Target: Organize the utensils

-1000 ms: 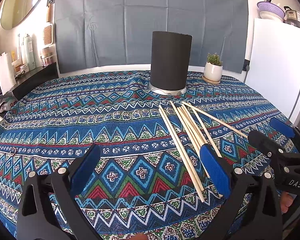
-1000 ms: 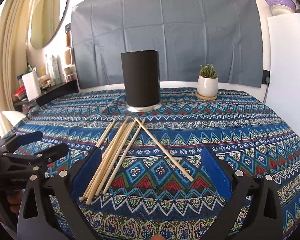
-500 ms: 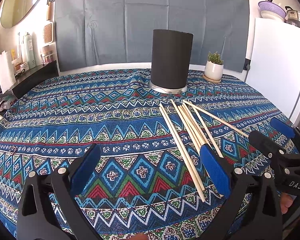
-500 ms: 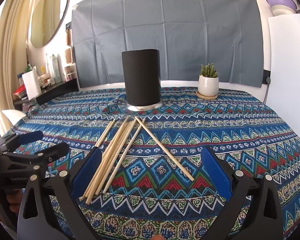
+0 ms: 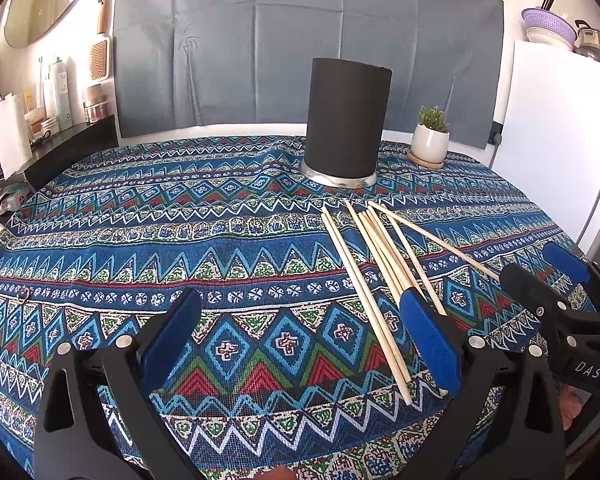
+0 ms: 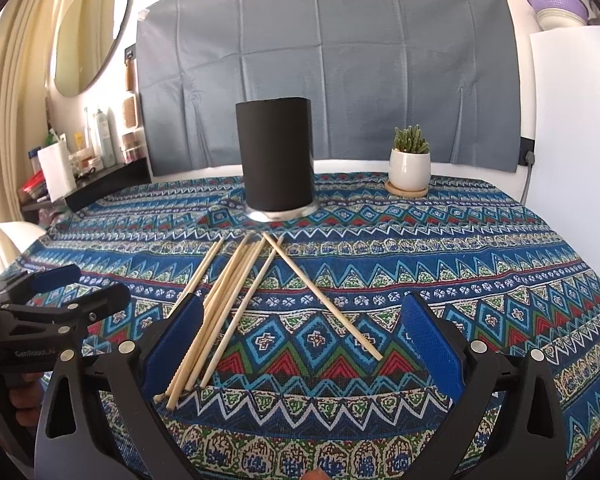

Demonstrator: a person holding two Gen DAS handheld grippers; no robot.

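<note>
So the chopsticks [image 6: 236, 304] are lying loose on the patterned tablecloth [image 5: 140, 248], a handful of pale wooden sticks fanned out with their far tips bunched close to the black holder [image 6: 275, 160]. Most of them run roughly parallel, but one crosses over the others and angles off toward the right in the right wrist view. The holder is a tall dark cylinder on a shiny metal base, standing upright just behind the sticks, not touching them as far as I can see.

The right gripper [image 6: 300, 344] hangs low over the near ends of the sticks, jaws spread wide with nothing between the blue pads; the left pad sits right over the bundle. The left gripper [image 5: 300, 336] is also wide open and empty, hovering over bare cloth with the sticks just off its right pad.

Further back there's a little potted plant [image 6: 410, 160] on a coaster, well apart from the holder.
</note>
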